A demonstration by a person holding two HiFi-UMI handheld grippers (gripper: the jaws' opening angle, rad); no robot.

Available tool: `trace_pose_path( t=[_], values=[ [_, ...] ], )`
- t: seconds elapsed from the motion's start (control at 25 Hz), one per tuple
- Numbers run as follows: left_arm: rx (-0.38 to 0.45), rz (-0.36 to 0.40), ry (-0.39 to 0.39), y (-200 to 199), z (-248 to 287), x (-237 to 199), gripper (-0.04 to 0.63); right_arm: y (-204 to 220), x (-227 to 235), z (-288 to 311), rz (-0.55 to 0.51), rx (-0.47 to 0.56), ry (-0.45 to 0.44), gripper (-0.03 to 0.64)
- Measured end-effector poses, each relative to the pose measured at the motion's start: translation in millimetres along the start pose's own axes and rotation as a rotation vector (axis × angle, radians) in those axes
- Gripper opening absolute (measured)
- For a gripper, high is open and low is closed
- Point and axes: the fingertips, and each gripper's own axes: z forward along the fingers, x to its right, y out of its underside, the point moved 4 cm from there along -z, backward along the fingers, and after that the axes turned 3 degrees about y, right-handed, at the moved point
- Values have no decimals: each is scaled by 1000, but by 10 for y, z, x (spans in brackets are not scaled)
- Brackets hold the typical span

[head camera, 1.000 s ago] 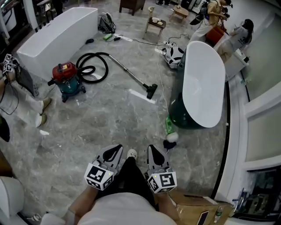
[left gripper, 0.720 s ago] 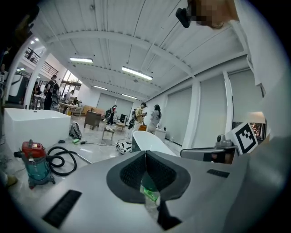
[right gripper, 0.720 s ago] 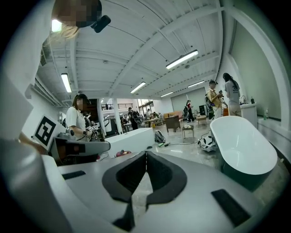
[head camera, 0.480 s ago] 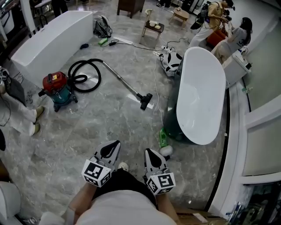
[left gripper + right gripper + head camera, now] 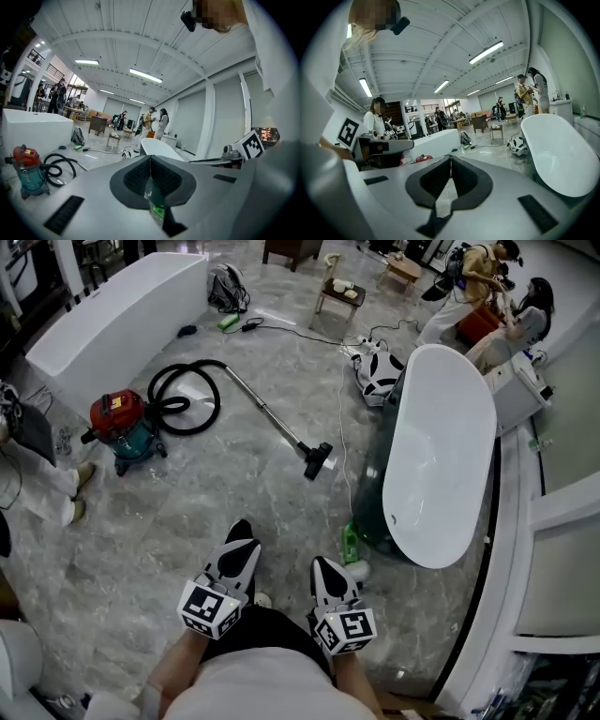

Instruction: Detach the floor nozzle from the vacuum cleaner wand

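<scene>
The left gripper [image 5: 240, 529] and right gripper [image 5: 321, 565] sit side by side at lower centre of the head view, both pointing up the frame over the grey marble floor [image 5: 187, 512]. Each has its jaws pressed together with nothing pinched. In the left gripper view the dark pads meet along one line, with a bit of green showing in the gap below them. The right gripper view shows the same closed seam with bare floor behind it. The black nozzle [image 5: 318, 461] lies on the floor just above centre, well apart from both grippers. It is joined to the lower end of the wand [image 5: 267, 412], a thin metal tube that runs up and left to the black hose [image 5: 187, 395]. The hose coils round to the red and teal vacuum [image 5: 120, 423] at middle left. A long tub [image 5: 112, 320], white and box-shaped, fills the upper left. An oval tub [image 5: 441, 451], white on a dark green base, stands at right, near the nozzle. A green bottle [image 5: 350, 542] is on the floor at that base, just above the right gripper. A backpack [image 5: 225, 287] and a small table [image 5: 339, 292] are along the top edge, and two people [image 5: 487, 277] stand at upper right.
</scene>
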Motion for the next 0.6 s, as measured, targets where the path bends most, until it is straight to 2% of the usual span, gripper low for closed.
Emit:
trace_pose_path(
  t=[0.24, 0.44, 0.6],
  values=[
    [-9, 6, -7, -179, 467, -532, 11, -159, 234, 623, 14, -16, 18, 15],
    [-24, 37, -7, -490, 903, -1173, 11, -514, 388, 1350, 6, -5, 34, 15],
    [-33, 28, 23, -731, 1244, -1610, 11, -821, 507, 1904, -2, 9, 54, 15]
  ],
)
